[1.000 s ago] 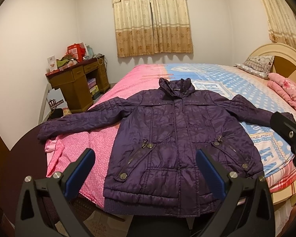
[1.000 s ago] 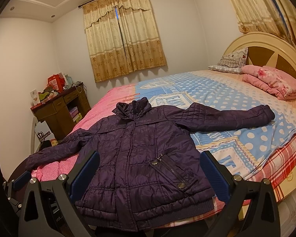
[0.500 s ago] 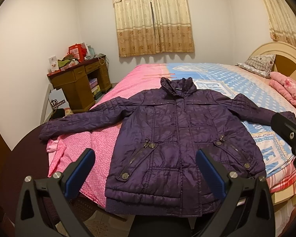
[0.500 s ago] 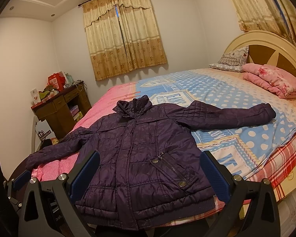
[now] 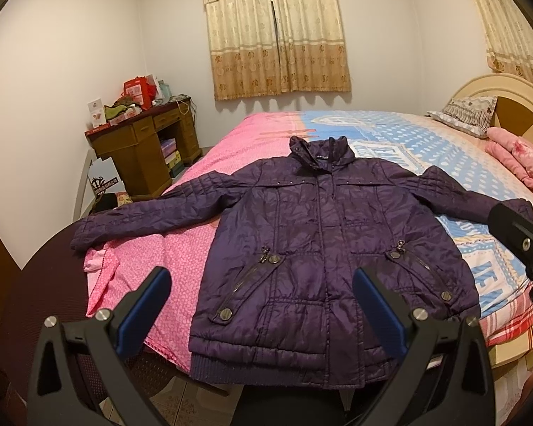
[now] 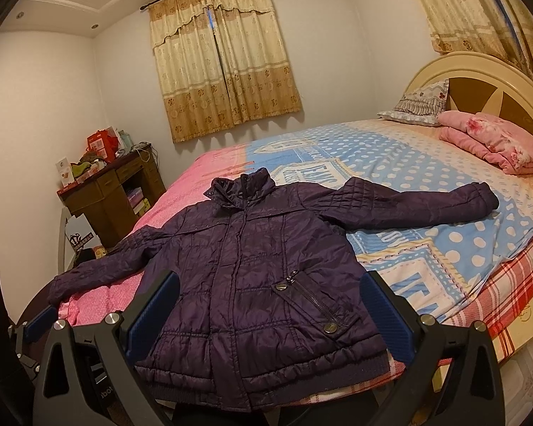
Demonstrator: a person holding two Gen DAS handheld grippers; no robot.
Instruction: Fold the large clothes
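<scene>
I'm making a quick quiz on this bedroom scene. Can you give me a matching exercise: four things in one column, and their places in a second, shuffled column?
Things:
1. purple jacket
2. folded pink blanket
3. red box
4. patterned pillow

Places:
A. on top of the wooden desk
B. leaning against the headboard
C. spread flat at the near edge of the bed, sleeves out
D. on the bed near the headboard, beside the pillow

Pairs: 1-C, 2-D, 3-A, 4-B
</scene>
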